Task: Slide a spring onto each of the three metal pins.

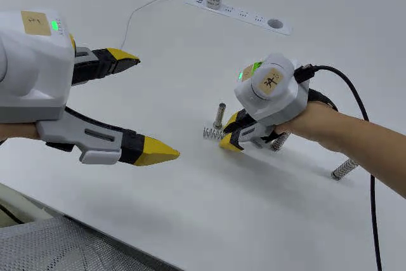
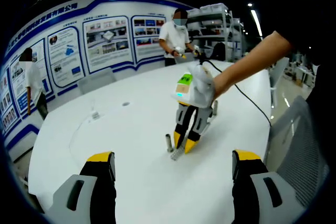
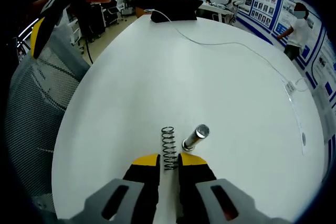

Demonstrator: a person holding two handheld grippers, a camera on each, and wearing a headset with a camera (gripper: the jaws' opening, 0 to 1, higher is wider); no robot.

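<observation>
Spring in right gripper lies beside upright pin, power strip beyond.

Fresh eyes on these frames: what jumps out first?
The right gripper is down on the white table, jaws pinched on one end of a spring that lies flat right beside an upright metal pin. The left gripper hangs above the table at the left of the head view, jaws wide open and holding nothing. A second spring sits farther right on the table.
</observation>
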